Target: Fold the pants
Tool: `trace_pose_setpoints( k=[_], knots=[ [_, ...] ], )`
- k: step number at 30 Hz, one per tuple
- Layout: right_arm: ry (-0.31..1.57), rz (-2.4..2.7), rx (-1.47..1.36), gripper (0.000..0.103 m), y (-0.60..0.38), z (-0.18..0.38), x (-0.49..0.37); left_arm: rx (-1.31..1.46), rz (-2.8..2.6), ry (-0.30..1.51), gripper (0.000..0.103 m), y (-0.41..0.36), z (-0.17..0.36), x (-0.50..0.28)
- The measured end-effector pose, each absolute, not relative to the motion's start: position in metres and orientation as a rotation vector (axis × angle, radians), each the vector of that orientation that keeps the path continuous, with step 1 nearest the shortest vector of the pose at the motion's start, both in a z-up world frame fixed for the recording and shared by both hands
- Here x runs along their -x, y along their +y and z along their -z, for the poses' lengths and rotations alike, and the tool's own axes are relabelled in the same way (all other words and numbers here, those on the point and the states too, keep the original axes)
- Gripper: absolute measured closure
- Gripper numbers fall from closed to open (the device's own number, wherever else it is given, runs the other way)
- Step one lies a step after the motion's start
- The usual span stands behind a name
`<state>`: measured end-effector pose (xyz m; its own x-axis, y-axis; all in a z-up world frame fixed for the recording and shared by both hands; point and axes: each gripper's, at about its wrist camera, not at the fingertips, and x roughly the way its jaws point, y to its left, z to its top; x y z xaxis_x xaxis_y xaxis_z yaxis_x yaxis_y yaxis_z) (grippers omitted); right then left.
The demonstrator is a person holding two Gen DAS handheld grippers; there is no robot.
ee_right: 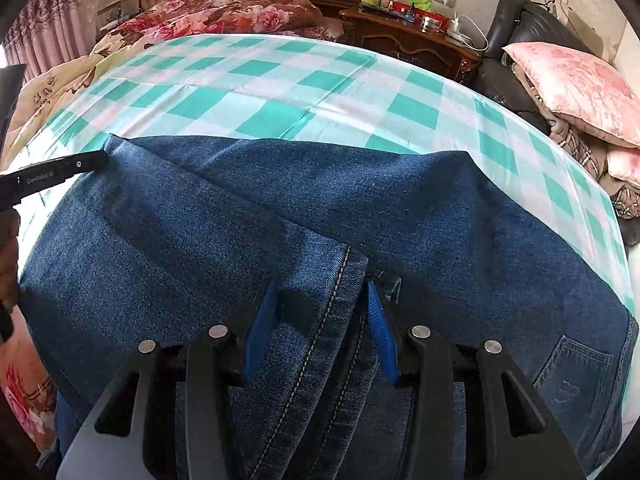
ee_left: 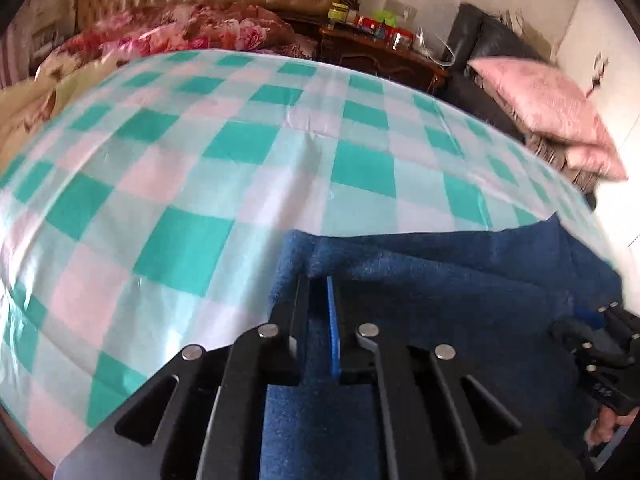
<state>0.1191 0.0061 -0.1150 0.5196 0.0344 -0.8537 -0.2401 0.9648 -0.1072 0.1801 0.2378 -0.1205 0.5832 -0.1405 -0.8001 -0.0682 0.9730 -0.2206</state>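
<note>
jeans [ee_right: 280, 208] cut off below, nightstand clutter [ee_left: 372, 26] blurred

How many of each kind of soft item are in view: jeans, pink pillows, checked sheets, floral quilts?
Jeans: 1
Pink pillows: 1 clear, with a second partly hidden beneath it
Checked sheets: 1
Floral quilts: 1
Total: 5

Left gripper [ee_left: 320, 280] low and pointing forward, jaws closed to a thin gap, pinching denim at the tips, right gripper [ee_right: 322, 284] level alongside, jaws parted with a stitched denim fold between the blue pads [ee_right: 260, 324]
</note>
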Motion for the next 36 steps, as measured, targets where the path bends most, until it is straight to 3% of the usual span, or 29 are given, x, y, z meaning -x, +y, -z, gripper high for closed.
trace_pose_setpoints(
  k=[1,3,5,12,23,25,27,29,31,32,36],
  knots=[
    [1.013,-0.169,0.218,0.059,0.006,0.115,-0.119,0.248,0.017,0.925,0.089,0.241,0.113,-0.17],
    [1.01,-0.168,0.219,0.059,0.006,0.115,-0.119,0.265,0.014,0.855,0.068,0.247,0.1,-0.147],
    [1.007,-0.166,0.22,0.059,0.006,0.115,-0.118,0.285,-0.013,0.833,0.064,0.253,0.097,-0.114],
    [1.003,-0.166,0.227,0.059,0.007,0.115,-0.117,0.372,-0.029,0.848,0.065,0.259,0.128,-0.028],
    [0.968,-0.242,0.221,0.055,0.063,0.071,-0.122,0.452,0.048,0.835,0.066,0.261,0.131,-0.006],
    [1.009,-0.343,0.192,0.055,0.092,0.068,-0.128,0.465,0.065,0.845,0.081,0.26,0.133,-0.007],
    [1.069,-0.403,0.167,0.055,0.119,0.07,-0.138,0.464,0.055,0.83,0.089,0.257,0.129,-0.006],
    [1.15,-0.456,0.136,0.055,0.15,0.071,-0.153,0.44,0.057,0.799,0.091,0.253,0.118,-0.003],
    [1.196,-0.495,0.116,0.048,0.175,0.07,-0.165,0.426,0.053,0.777,0.091,0.248,0.109,-0.001],
    [1.217,-0.507,0.123,0.037,0.183,0.07,-0.168,0.382,0.041,0.765,0.091,0.242,0.102,0.0],
    [1.279,-0.5,0.2,0.031,0.219,0.08,-0.179,0.239,0.01,0.728,0.092,0.216,0.084,0.002]
  ],
)
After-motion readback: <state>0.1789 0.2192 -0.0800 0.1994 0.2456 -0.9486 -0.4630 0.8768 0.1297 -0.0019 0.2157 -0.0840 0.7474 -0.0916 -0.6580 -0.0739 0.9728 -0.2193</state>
